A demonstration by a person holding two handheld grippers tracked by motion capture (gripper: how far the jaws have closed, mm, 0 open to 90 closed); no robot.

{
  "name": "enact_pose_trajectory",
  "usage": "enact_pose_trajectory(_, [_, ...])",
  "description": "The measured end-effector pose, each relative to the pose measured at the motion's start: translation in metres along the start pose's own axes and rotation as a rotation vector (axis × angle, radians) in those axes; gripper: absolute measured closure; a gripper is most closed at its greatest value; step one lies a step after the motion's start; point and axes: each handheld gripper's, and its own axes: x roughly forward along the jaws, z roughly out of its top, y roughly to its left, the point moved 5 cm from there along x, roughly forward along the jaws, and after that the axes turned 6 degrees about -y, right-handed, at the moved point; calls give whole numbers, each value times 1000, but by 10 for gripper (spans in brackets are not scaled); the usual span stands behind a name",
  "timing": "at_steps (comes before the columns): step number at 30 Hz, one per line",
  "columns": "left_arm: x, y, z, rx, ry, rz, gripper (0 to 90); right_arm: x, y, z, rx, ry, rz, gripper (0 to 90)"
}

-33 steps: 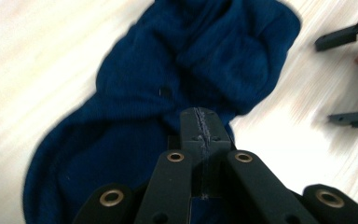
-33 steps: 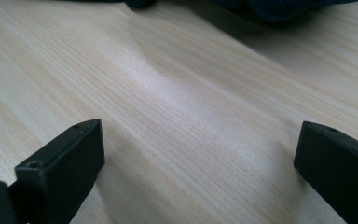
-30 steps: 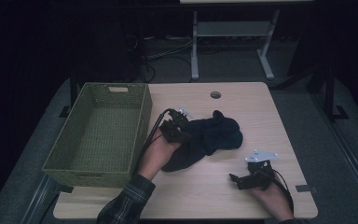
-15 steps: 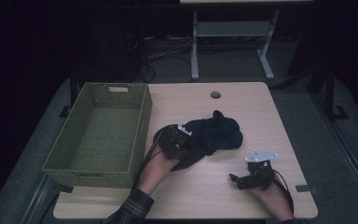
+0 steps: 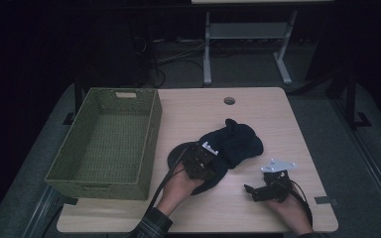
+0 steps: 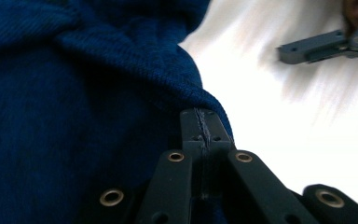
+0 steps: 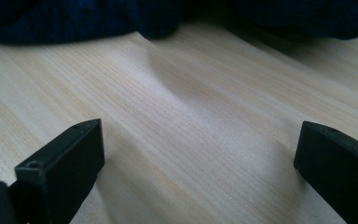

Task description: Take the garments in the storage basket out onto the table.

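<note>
left tool (image 5: pixel 202 159) dragged navy cloth (image 5: pixel 235 144) nearer, right tool (image 5: pixel 258 191) unmoved

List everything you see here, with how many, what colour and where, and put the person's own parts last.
Table: one, light wood, centre of the high view.
Basket: one, green woven, left side of the table, nothing visible in it.
Cloth: one, dark blue, crumpled mid-table, right of the basket.
Hole: one, round, near the table's far edge.
Shelf frame: one, white, on the floor beyond the table.
Left claw: one, black, shut on the cloth's near-left edge.
Right claw: one, black, open, low over bare table at near right.
Hands: two, holding the claws from the table's near edge.
</note>
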Motion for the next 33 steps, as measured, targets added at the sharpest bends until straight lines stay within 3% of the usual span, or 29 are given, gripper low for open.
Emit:
enact_pose_trajectory(6, [8, -16, 3, 37, 2, -41, 900, 0, 0, 0, 0, -1, 2, 13])
enact_pose_trajectory(10, [-3, -13, 3, 43, -20, -33, 895, 0, 0, 0, 2, 0, 2, 13])
enact_pose_trajectory(15, [-28, -4, 4, 47, -64, 1, 882, 0, 0, 0, -1, -2, 1, 13])
enact_pose_trajectory(18, [-40, 5, 2, 45, -81, 44, 887, 0, 0, 0, 2, -1, 1, 13])
enact_pose_trajectory(21, [-48, 12, -4, 22, -98, 78, 899, 0, 0, 0, 2, -1, 1, 13])
enact_pose_trajectory(27, [-45, 24, -21, 5, -64, 134, 900, 0, 0, 0, 2, 0, 2, 13])
enact_pose_trajectory(33, [-33, 31, -41, -2, 5, 145, 900, 0, 0, 0, -2, 0, 1, 13])
